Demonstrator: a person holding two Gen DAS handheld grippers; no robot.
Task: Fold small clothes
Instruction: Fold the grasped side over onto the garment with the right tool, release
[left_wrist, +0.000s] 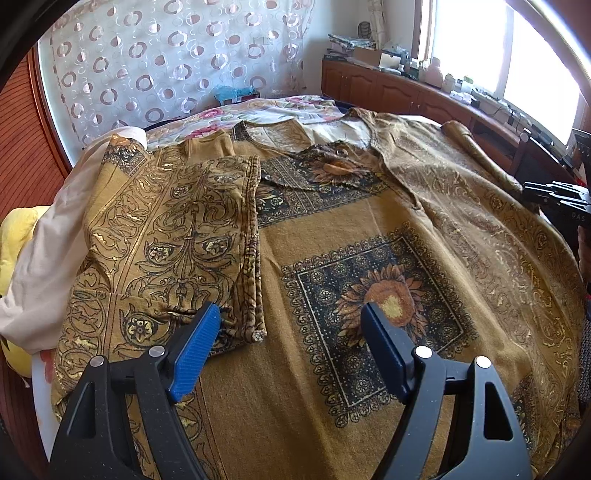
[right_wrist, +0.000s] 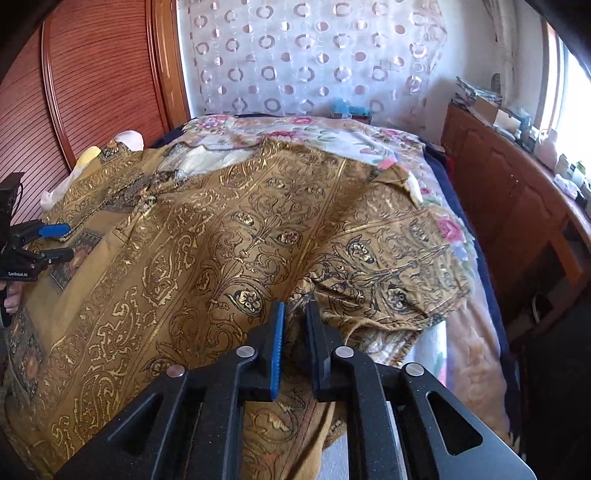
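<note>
A bed (right_wrist: 469, 332) fills most of both views, covered by a floral blanket (right_wrist: 295, 136) and backed by a sheer curtain (left_wrist: 166, 62) printed with rings. A dark wooden cabinet (right_wrist: 517, 206) runs along the window side, its top crowded with small items too small to tell apart. On the blanket lies the garment (left_wrist: 332, 424), a mustard-gold shirt with black scrollwork and gold print; it is spread flat near the middle of the bed with its neckline toward the curtain. In the left wrist view its one side is folded in over the body, forming a long patterned panel (left_wrist: 177, 236) whose edge runs toward a dark sunflower square (left_wrist: 380, 310) printed on the body. In the right wrist view the other side is draped and bunched, with a sleeve (right_wrist: 399, 273) reaching to the blanket's edge. A white cloth (left_wrist: 48, 240) and a yellow item (left_wrist: 18, 229) sit beside the shirt at the headboard side. The left tool (left_wrist: 291, 314) hovers just above the shirt with its blue pads wide apart and nothing between them. The right tool (right_wrist: 295, 317) has its jaws parted a narrow way; a fold of the shirt's hem lies in the gap, and the pads do not seem to press it.
</note>
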